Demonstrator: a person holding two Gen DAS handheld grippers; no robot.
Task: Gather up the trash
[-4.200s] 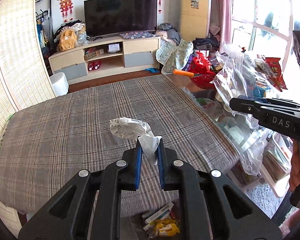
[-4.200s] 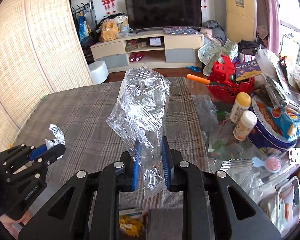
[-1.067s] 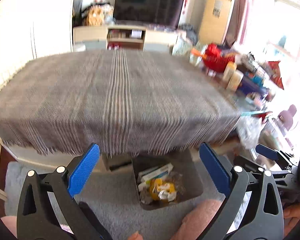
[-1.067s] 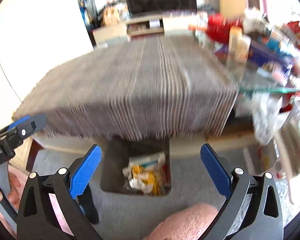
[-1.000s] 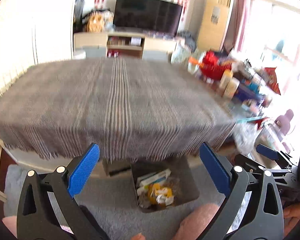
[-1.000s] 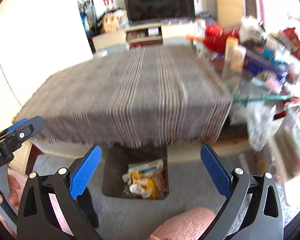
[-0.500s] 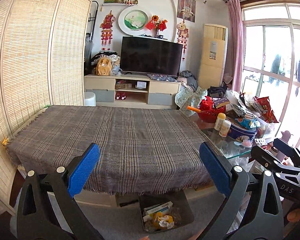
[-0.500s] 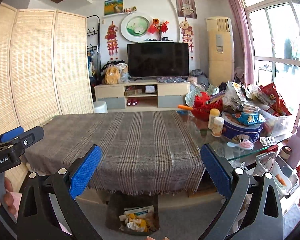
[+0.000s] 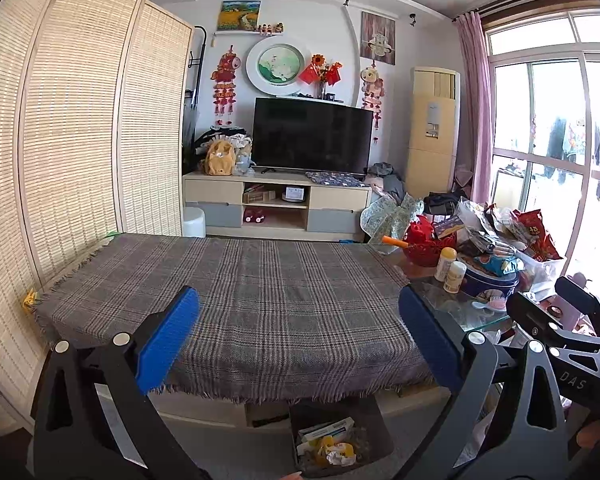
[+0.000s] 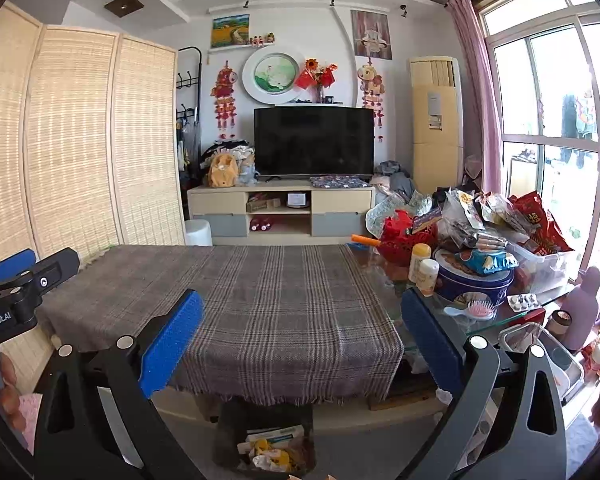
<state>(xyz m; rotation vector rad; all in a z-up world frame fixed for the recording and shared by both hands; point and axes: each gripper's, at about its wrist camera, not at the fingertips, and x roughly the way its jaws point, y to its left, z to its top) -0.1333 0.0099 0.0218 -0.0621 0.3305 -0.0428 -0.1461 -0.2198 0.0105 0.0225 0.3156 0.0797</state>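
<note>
Trash (image 9: 327, 442) sits in the bin (image 9: 376, 420) below the bare plaid tabletop (image 9: 260, 288), so I judge collection done, my left tool (image 9: 296, 344) and right tool (image 10: 300, 340) both gaping, holding nothing.

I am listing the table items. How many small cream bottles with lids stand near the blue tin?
2. The taller bottle stands behind; the shorter bottle stands in front, both left of the blue tin. The clutter may hide others.

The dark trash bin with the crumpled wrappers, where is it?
The dark trash bin sits on the floor below the near edge of the grey plaid tablecloth, bottom centre in both views.
</note>
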